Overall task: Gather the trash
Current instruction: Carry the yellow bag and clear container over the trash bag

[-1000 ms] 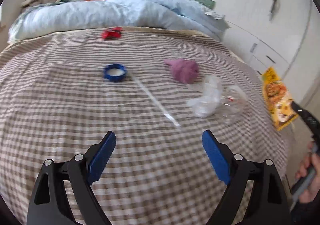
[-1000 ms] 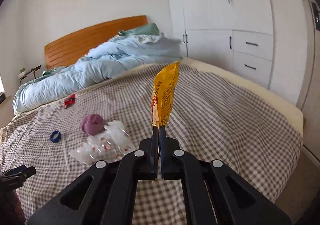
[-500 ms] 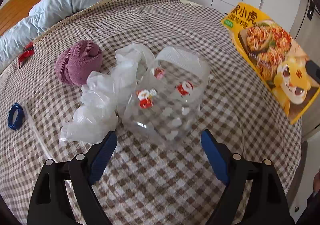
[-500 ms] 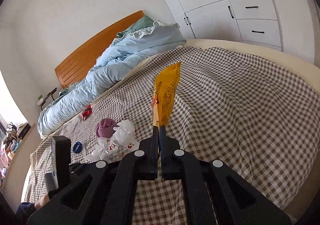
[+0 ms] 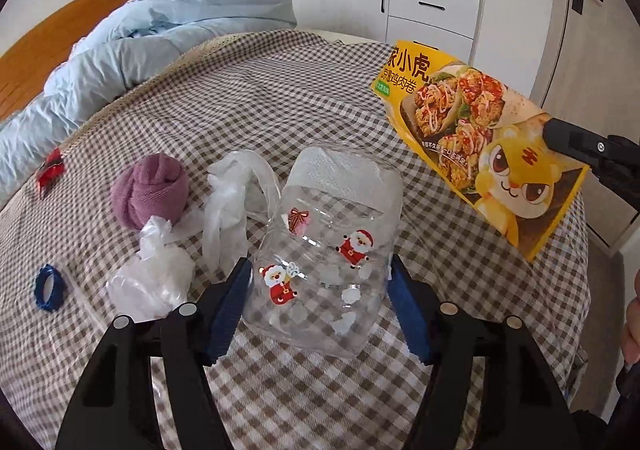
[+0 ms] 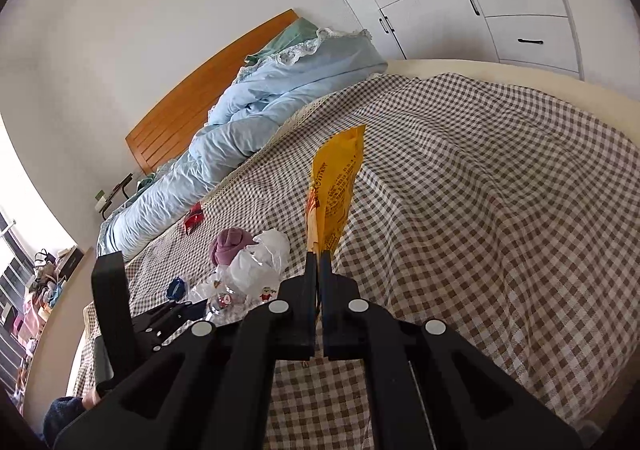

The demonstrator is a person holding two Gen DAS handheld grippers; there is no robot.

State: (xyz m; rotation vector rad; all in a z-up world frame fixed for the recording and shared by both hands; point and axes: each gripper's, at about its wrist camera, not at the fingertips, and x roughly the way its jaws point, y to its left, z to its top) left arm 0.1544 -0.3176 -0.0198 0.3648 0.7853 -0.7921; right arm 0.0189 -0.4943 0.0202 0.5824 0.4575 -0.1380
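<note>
Closing on the clear container while the wrapper is already in hand

The left gripper (image 5: 318,304) straddles the clear Santa-printed plastic container (image 5: 332,250) lying on the checked bedspread (image 5: 280,109), jaws closing, pads at its sides; next, I judge, a gentle squeeze and lift. Beyond, the right gripper (image 6: 319,264) stands clamped on the yellow food wrapper (image 5: 472,137).

The left gripper (image 5: 320,282) is closing around a clear Santa-printed cup (image 5: 328,250) lying on the checked bedspread (image 5: 280,97) — yellow snack wrapper (image 5: 472,129) up right.
</note>
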